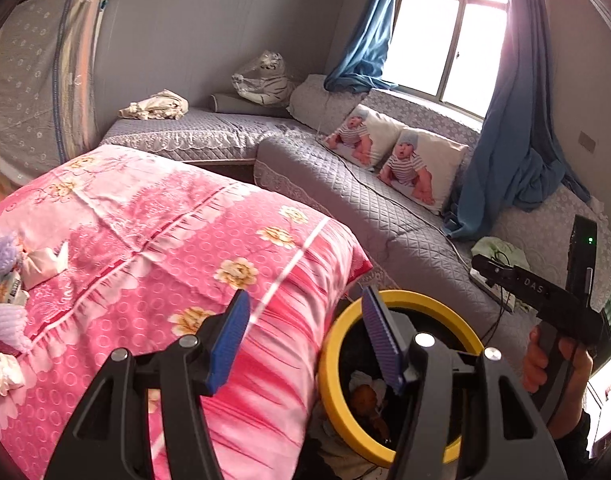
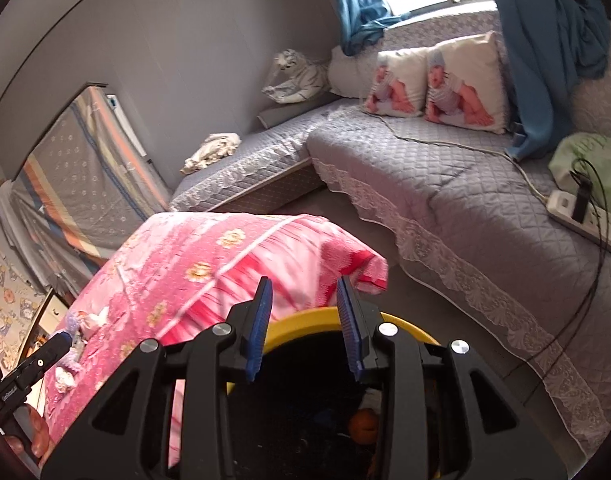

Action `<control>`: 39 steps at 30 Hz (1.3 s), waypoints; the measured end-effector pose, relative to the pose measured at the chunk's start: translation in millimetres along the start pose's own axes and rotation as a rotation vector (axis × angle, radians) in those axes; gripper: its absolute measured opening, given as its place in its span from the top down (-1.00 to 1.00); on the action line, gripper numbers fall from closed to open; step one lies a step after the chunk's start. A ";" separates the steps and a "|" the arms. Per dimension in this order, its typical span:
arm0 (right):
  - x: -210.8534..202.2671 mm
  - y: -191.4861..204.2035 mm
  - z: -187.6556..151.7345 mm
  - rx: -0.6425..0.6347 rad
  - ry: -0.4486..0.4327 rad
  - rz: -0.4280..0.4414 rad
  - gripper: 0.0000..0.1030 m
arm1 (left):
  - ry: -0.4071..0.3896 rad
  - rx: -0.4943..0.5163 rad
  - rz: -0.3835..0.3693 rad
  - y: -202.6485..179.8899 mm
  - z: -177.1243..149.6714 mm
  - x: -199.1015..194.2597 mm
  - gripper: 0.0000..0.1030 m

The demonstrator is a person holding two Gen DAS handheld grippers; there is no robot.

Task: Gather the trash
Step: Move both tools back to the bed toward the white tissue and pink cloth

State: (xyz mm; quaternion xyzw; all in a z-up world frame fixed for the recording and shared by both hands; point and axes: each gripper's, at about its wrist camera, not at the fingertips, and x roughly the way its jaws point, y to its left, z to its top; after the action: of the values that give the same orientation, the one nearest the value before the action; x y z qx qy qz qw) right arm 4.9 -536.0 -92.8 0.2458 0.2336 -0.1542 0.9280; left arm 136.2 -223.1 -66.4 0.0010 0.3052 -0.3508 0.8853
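In the left wrist view, the left gripper (image 1: 305, 320) is occupying the lower centre of the frame with its jaws standing wide apart and holding nothing. Its left finger is lying over the pink quilt (image 1: 165, 240), while its right finger is crossing the yellow rim of the trash bin (image 1: 445, 304) at lower right. The bin is sitting just beside the quilt's edge, probably so that items gathered from the quilt can be dropped in without a long carry. Crumpled scraps and a round brownish item are showing inside the bin, though too dimly to identify. At the far left edge of the frame, small items (image 1: 5, 280), possibly wrappers and soft purple pieces, are lying on the quilt; these are judged to be the remaining trash. At the right edge, the right gripper's body is showing, held in a hand (image 1: 545, 364). In the right wrist view, the right gripper (image 2: 305, 312) is pointing over the bin's rim (image 2: 297, 320) at bottom centre, its jaws moderately open and empty. The same small items (image 2: 81, 324) are appearing at lower left on the quilt, well apart from this gripper. A power strip (image 2: 585, 220) with cables is resting on the grey sofa (image 2: 445, 184) at right.
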 end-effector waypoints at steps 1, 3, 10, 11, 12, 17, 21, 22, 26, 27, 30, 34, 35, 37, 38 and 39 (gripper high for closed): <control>1.5 9.6 2.8 -0.015 0.001 0.018 0.36 | -0.014 -0.007 0.019 8.0 2.4 -6.7 -0.07; 4.6 28.9 7.0 -0.040 -0.002 0.047 0.33 | -0.042 -0.019 0.064 25.0 5.8 -20.8 -0.07; 20.7 111.9 14.8 -0.162 0.010 0.178 0.32 | -0.112 -0.083 0.189 81.5 14.2 -68.6 -0.07; 22.6 123.6 15.3 -0.178 0.009 0.197 0.32 | -0.120 -0.089 0.208 89.1 14.4 -75.1 -0.07; 25.0 135.6 15.5 -0.195 0.012 0.216 0.32 | -0.128 -0.096 0.228 97.8 14.4 -82.0 -0.07; 44.7 199.1 13.1 -0.281 0.041 0.306 0.30 | -0.148 -0.139 0.312 138.1 9.2 -113.9 -0.10; 67.9 251.7 4.3 -0.354 0.088 0.378 0.28 | -0.152 -0.186 0.367 163.9 -4.7 -132.5 -0.13; 74.9 264.4 1.5 -0.367 0.104 0.395 0.27 | -0.150 -0.199 0.371 168.4 -9.4 -135.3 -0.15; 103.4 308.6 -12.0 -0.418 0.171 0.452 0.18 | -0.135 -0.238 0.386 185.1 -26.9 -140.9 -0.19; 111.3 320.3 -16.1 -0.433 0.186 0.456 0.17 | -0.130 -0.243 0.389 187.8 -30.8 -140.2 -0.22; 136.7 354.4 -31.1 -0.472 0.248 0.488 0.06 | -0.117 -0.262 0.401 199.0 -42.9 -137.5 -0.34; 169.2 393.5 -56.0 -0.544 0.309 0.499 -0.02 | -0.080 -0.307 0.397 219.6 -56.0 -127.4 -0.36; 178.1 402.4 -62.5 -0.556 0.325 0.501 -0.10 | -0.069 -0.320 0.392 224.3 -59.1 -124.5 -0.37; 196.7 416.1 -73.4 -0.581 0.361 0.503 -0.13 | -0.048 -0.345 0.387 233.0 -64.7 -118.3 -0.39; 205.5 421.9 -78.3 -0.593 0.373 0.498 -0.13 | -0.040 -0.350 0.388 235.4 -66.9 -115.1 -0.40; 213.9 426.7 -82.6 -0.601 0.384 0.490 -0.14 | -0.030 -0.355 0.388 238.5 -68.8 -111.5 -0.40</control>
State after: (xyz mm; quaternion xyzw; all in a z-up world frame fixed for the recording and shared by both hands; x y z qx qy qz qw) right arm 326.9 -174.2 -101.4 0.0373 0.3710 0.1942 0.9073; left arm 184.1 40.7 -112.8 -0.1011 0.3431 -0.1152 0.9267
